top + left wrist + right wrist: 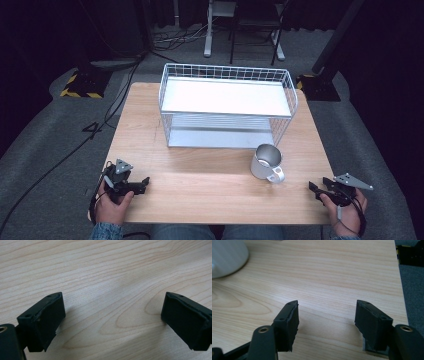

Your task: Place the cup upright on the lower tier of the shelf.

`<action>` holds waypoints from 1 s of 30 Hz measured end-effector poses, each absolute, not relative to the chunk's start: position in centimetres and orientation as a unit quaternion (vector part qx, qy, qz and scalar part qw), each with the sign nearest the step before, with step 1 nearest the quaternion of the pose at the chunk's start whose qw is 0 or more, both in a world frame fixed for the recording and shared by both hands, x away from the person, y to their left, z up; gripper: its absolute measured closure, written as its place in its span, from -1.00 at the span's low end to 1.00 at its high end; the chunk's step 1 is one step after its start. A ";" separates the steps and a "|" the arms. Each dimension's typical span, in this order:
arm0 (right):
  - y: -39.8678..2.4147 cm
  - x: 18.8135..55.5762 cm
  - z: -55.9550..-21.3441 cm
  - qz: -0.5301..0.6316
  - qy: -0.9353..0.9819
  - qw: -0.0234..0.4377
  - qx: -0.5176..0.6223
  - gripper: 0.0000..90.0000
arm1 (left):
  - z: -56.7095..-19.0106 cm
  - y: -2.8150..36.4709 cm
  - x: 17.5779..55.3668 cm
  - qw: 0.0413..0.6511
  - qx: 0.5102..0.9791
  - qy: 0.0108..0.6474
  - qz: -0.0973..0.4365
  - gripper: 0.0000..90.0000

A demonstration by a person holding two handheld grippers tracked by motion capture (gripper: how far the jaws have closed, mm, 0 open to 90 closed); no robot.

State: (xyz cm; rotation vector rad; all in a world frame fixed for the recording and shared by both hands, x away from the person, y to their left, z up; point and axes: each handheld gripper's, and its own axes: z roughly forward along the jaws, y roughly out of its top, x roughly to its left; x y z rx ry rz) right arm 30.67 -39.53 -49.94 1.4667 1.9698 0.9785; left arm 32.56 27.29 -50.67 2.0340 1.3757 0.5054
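Rested at bench [210, 195] front corners, left gripper [143, 184] and right gripper [313, 189], jaws spread, empty; mug [266, 162] beside rack [227, 105], untouched.

No readable text, label, brand or number appears on the wooden table [200, 185], the white wire rack [227, 105] or the metal mug [266, 162]. The sole sign is yellow-and-black hazard striping on a stand base [80, 85] on the floor beyond the table's far left corner.
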 end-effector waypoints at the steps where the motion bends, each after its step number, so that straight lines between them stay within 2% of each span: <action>1: -39.4 30.4 -49.7 0.361 0.722 0.247 0.536 -0.18 | -50.7 27.3 32.6 0.312 0.771 0.521 0.191 -0.88; 13: -37.2 28.0 -46.0 0.409 0.730 0.228 0.497 -0.15 | -50.7 27.3 32.6 0.312 0.771 0.521 0.192 -0.88; 30: -32.4 27.9 -44.2 0.441 0.760 0.188 0.439 -0.18 | -50.7 27.3 32.6 0.312 0.771 0.521 0.192 -0.88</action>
